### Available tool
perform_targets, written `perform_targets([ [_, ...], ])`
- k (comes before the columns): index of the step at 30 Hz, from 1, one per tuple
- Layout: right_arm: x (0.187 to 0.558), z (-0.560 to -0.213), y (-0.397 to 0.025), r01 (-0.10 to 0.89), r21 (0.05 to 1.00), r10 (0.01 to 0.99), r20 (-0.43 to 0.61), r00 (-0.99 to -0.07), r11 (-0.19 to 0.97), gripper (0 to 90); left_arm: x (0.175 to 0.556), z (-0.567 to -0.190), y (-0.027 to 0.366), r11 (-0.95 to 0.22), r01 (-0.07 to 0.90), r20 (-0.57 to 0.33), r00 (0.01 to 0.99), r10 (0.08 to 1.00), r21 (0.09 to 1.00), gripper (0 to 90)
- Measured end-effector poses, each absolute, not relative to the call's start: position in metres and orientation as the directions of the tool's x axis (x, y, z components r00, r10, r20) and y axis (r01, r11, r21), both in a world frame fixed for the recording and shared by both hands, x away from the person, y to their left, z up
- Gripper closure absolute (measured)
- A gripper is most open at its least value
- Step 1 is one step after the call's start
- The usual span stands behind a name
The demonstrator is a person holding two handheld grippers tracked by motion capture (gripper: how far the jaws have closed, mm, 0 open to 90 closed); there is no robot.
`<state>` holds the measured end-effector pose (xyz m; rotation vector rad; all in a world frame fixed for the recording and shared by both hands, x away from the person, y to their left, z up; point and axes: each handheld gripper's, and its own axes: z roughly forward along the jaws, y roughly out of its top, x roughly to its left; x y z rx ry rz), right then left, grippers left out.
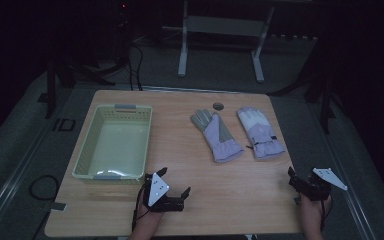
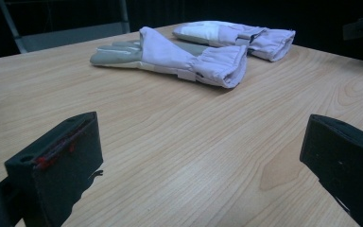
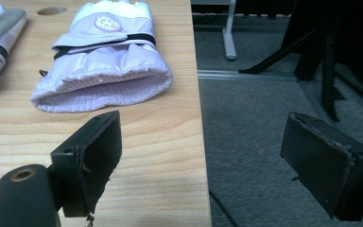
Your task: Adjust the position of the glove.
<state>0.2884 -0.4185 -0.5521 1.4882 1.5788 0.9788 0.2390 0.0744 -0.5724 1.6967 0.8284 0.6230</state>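
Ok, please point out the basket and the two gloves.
Basket [image 1: 88, 145], high view, left wall.
Palm-up glove [image 1: 218, 134], high view, grey palm.
Palm-down glove [image 1: 260, 132], high view, lilac back.

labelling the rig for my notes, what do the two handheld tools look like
Both are black two-jaw tools. The left tool carries a pale grey three-cornered plate with small dark dots and trails a thin black cable; red marks show on one jaw pad in its own view. The right tool has the same grey plate, and its pads look worn at the edges.
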Motion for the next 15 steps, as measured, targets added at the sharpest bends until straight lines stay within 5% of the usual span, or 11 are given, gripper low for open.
perform_targets([
  [4, 0.2884, -0.5519, -0.4246, 0.433, 0.901, 0.998, 0.047, -0.047, -0.022, 12.9, 0.2389, -0.5723, 0.0741, -0.163, 0.214, -0.004, 0.619, 0.786, 0.963, 0.1],
  [15, 0.2960, -0.5495, -0.4173, 0.487, 0.872, 0.997, -0.027, -0.067, 0.056, 12.4, 0.2391, -0.5723, 0.0741, -0.163, 0.215, -0.005, 0.618, 0.786, 0.963, 0.1],
])
